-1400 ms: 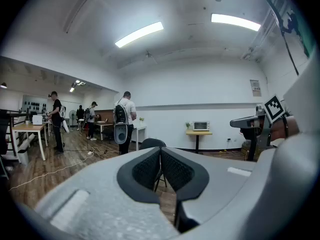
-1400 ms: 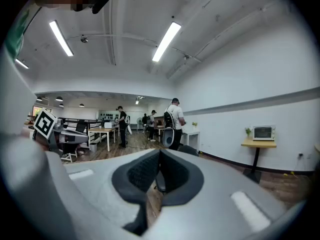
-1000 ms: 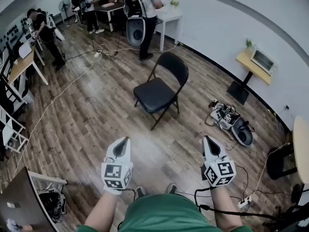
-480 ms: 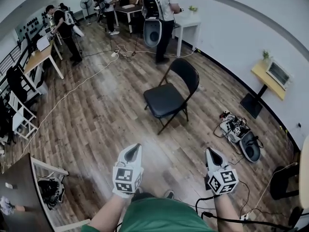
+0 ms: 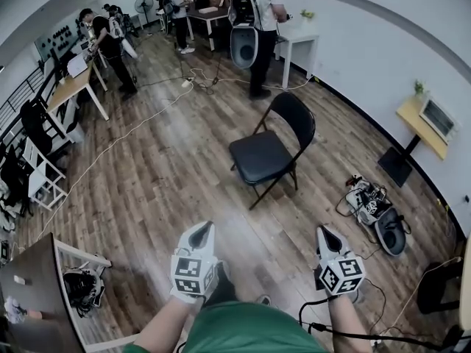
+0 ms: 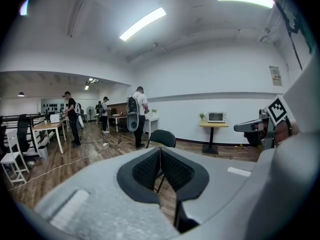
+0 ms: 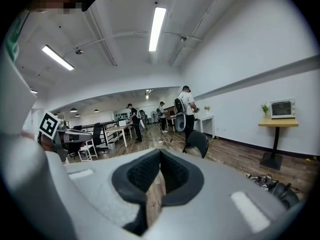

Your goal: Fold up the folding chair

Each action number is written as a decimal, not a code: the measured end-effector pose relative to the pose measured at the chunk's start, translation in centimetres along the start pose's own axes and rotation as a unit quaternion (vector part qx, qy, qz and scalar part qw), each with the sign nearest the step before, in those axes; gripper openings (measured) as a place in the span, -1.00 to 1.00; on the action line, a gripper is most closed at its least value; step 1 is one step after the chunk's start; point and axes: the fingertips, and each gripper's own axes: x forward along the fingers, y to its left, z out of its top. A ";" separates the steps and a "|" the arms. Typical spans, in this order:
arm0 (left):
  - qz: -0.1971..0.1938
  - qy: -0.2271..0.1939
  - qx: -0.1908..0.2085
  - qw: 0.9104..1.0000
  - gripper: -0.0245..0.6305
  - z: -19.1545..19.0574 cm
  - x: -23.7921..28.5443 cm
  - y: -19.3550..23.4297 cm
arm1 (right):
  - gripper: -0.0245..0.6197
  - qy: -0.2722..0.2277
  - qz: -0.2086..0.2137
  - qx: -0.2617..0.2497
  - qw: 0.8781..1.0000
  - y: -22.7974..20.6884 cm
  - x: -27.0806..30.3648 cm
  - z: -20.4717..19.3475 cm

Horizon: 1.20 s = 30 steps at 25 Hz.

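Note:
A black folding chair stands unfolded on the wood floor in the middle of the head view, its backrest toward the right wall. Its backrest shows beyond the jaws in the left gripper view and the right gripper view. My left gripper and right gripper hang side by side at the bottom of the head view, well short of the chair. Both are shut with nothing between their pads.
A person with a backpack stands behind the chair by a white table. A tangle of cables and gear lies on the floor at the right. A long cord crosses the floor at the left, beside desks.
The view has advanced toward the chair, which now sits lower and more central. Both grippers stay shut and have sunk slightly in the head view.

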 end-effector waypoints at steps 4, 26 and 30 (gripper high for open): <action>-0.022 0.000 -0.001 1.000 -0.89 0.3 2.6 1.3 | -0.91 0.006 -0.022 0.005 1.000 -0.6 2.1 0.5; -0.101 0.046 -0.057 0.992 -0.89 -1.7 22.0 16.7 | -0.91 0.061 -0.148 0.041 0.986 -2.0 19.2 2.1; -0.099 0.058 -0.061 0.991 -0.89 -1.6 25.9 16.3 | -0.91 0.069 -0.145 0.047 0.986 -4.9 21.8 2.1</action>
